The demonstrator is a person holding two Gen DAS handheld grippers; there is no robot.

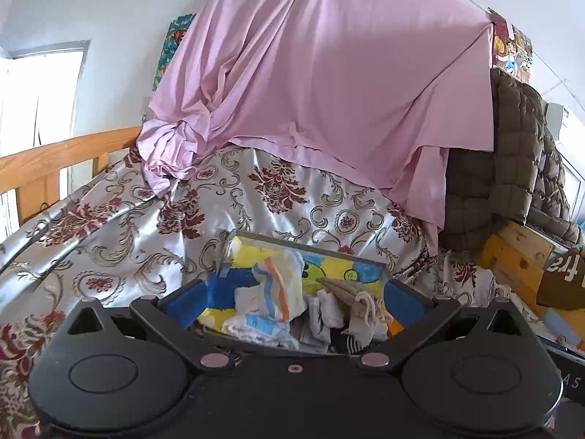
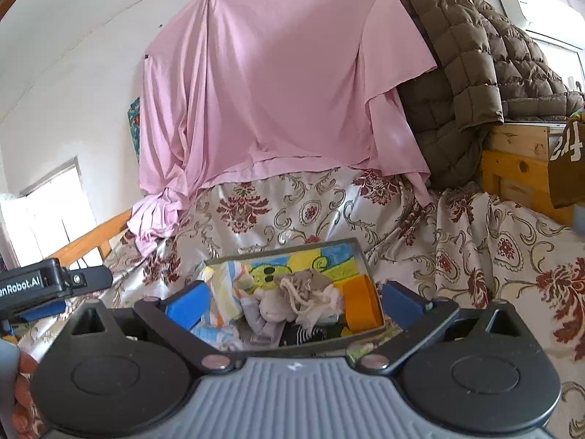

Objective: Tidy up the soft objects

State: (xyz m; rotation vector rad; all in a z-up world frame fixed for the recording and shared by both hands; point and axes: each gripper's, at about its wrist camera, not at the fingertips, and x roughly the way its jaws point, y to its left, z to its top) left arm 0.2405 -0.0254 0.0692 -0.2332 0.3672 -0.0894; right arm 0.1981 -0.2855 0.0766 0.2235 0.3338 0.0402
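The shallow box (image 2: pixel 369 274) with the bright painted lining sits on the floral bedspread (image 2: pixel 475 256), its long axis running away from both cameras, and holds the soft things: a striped cloth (image 2: pixel 223 292) on its left side, a beige drawstring pouch (image 2: pixel 303 289) in the middle, dark striped socks (image 2: pixel 303 333) at the near end. Both grippers hover directly before the near end with blue fingers spread wide and empty. The right gripper (image 2: pixel 292 303) seems squarest to the pouch, while the left gripper (image 1: pixel 292 300) faces the cloth.
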